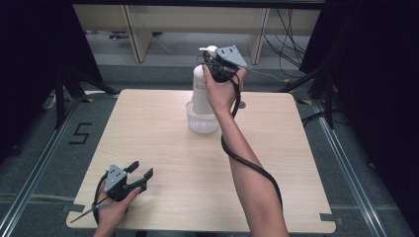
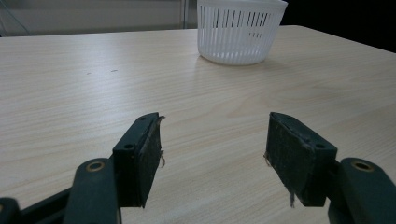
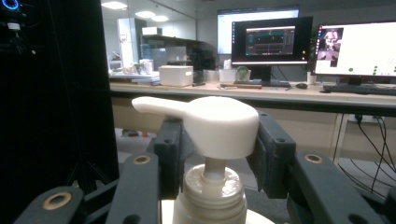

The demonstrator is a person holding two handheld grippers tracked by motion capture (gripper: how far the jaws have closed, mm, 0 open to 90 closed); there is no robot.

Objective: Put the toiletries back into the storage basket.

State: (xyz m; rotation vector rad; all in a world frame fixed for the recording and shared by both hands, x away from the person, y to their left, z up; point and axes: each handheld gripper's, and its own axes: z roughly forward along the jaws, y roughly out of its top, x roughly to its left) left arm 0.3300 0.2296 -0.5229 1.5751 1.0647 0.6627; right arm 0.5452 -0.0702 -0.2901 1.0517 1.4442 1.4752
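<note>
A white pump bottle (image 1: pixel 199 90) stands upright with its lower end inside a white slatted basket (image 1: pixel 202 123) at the table's far middle. My right gripper (image 1: pixel 210 61) is shut on the bottle's pump head (image 3: pixel 210 123), one jaw on each side, nozzle pointing left in the right gripper view. Whether the bottle rests on the basket's bottom I cannot tell. My left gripper (image 1: pixel 142 169) sits low over the table's near left corner, open, nothing between its pads (image 2: pixel 145 149). The basket (image 2: pixel 238 32) shows far ahead of it.
The light wooden table (image 1: pixel 197 187) is bare around the basket. The right forearm and the gripper's cable (image 1: pixel 249 163) cross its middle right. Dark curtains flank both sides; a desk with monitors (image 3: pixel 273 42) lies beyond the far edge.
</note>
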